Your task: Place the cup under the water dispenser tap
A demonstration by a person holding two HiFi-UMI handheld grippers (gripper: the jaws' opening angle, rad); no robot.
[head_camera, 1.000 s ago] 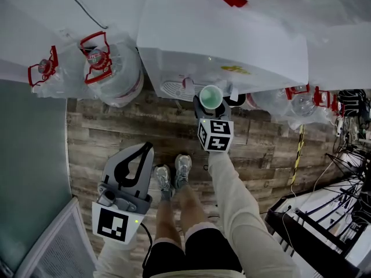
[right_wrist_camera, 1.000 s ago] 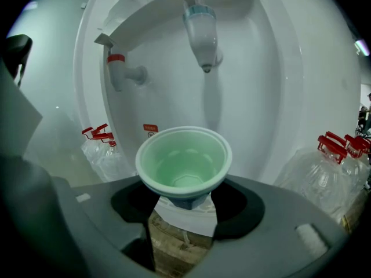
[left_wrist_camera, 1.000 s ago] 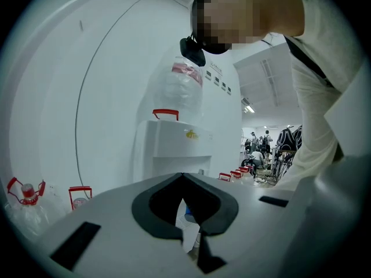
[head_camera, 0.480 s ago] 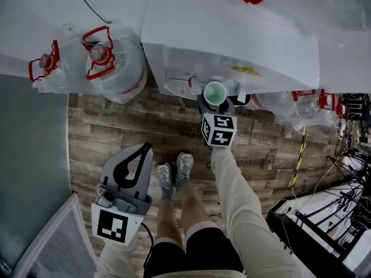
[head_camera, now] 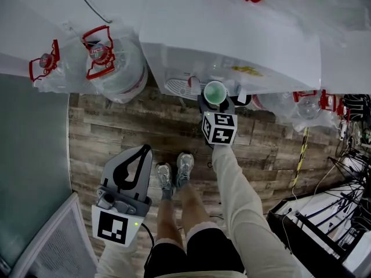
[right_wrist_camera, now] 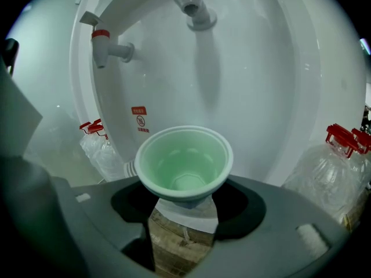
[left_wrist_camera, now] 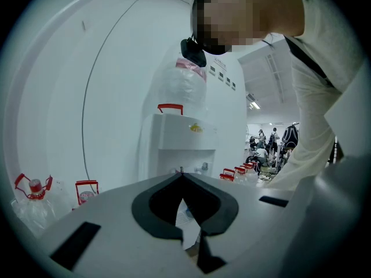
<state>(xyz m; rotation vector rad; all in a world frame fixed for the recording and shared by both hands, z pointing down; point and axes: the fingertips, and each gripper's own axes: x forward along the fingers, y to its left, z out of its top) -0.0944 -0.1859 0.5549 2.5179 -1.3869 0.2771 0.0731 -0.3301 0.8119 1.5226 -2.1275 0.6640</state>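
A pale green cup (right_wrist_camera: 184,164) stands upright and empty between the jaws of my right gripper (right_wrist_camera: 185,198), which is shut on its lower part. In the head view the cup (head_camera: 215,92) and right gripper (head_camera: 215,102) are at the front of the white water dispenser (head_camera: 226,39), beside its drip tray (head_camera: 177,88). A grey tap (right_wrist_camera: 194,7) hangs above and just beyond the cup; a red-capped tap (right_wrist_camera: 107,48) is up to the left. My left gripper (head_camera: 144,150) hangs low at the person's side, its jaw tips together and nothing in it.
Large water bottles with red handles (head_camera: 113,68) lie on the wooden floor left of the dispenser, and more bottles (head_camera: 301,103) to its right. Cables and frames (head_camera: 342,172) crowd the right side. The person's feet (head_camera: 174,175) stand between the grippers.
The right gripper with the cup has sunk slightly in front of the dispenser. The left gripper has kept still.
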